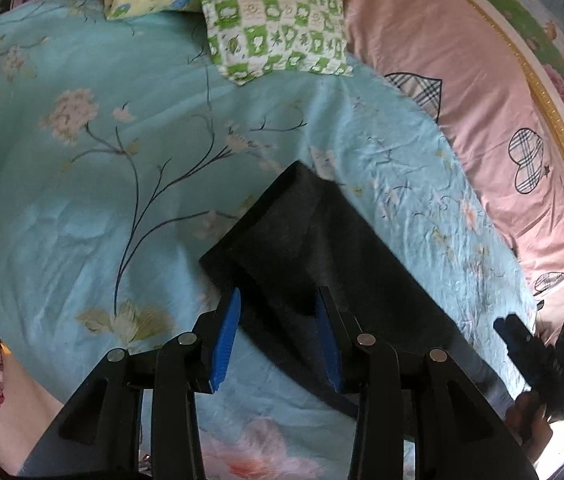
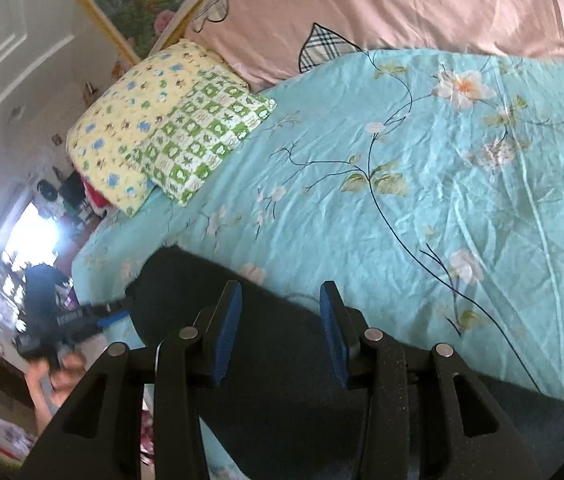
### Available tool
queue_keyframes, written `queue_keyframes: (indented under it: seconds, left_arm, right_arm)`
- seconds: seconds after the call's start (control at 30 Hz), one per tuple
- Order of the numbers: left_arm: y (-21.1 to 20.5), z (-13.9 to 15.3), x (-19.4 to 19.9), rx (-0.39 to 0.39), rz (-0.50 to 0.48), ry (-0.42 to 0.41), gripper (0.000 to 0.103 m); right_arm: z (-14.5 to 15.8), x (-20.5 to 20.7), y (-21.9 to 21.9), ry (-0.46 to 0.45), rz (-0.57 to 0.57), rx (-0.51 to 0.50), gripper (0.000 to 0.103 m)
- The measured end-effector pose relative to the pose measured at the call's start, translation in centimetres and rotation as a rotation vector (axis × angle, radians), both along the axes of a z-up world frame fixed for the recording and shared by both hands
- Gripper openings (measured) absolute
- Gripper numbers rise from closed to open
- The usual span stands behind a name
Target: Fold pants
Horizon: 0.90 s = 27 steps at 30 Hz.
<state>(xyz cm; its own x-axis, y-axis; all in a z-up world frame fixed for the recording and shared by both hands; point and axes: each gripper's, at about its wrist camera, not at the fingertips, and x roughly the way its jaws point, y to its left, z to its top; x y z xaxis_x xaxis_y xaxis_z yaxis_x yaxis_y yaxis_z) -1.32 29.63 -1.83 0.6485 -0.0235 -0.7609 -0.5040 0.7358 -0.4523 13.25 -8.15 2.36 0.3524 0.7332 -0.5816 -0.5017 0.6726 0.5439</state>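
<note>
Black pants [image 1: 322,240] lie folded; turquoise bedsheet [image 1: 82,200] bare around their edges.

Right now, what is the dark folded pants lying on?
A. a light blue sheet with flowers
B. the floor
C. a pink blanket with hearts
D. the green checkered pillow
A: the dark pants lie flat on the light blue flowered sheet, well away from the green checkered pillow and the pink heart-print blanket.
</note>
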Motion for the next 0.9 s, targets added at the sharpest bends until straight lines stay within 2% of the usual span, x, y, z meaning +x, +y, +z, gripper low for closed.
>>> queue_keyframes:
  seconds: [0.27,0.53,0.77,0.83,0.9]
  left_arm:
    - [0.5,-2.4,-0.1,-0.022,0.009,0.054,0.04]
    - [0.6,-3.1,0.3,-0.047,0.009,0.068,0.043]
    - [0.9,-3.5,-0.1,-0.079,0.006,0.063,0.044]
    - [0.9,-3.7,0.5,-0.079,0.008,0.065,0.048]
    - [0.7,-3.5,1.4,-0.055,0.006,0.073,0.052]
  right_arm:
    - [-2.1,2.3,2.1,0.039,0.043,-0.067,0.042]
    - [-4.6,4.1,4.5,0.068,0.11,-0.19,0.041]
    - [-5.8,2.5,6.5,0.059,0.248,-0.282,0.041]
    - [-5.9,1.7,7.0,0.016,0.273,-0.324,0.041]
    - [-6.1,1.7,7.3,0.012,0.285,-0.342,0.041]
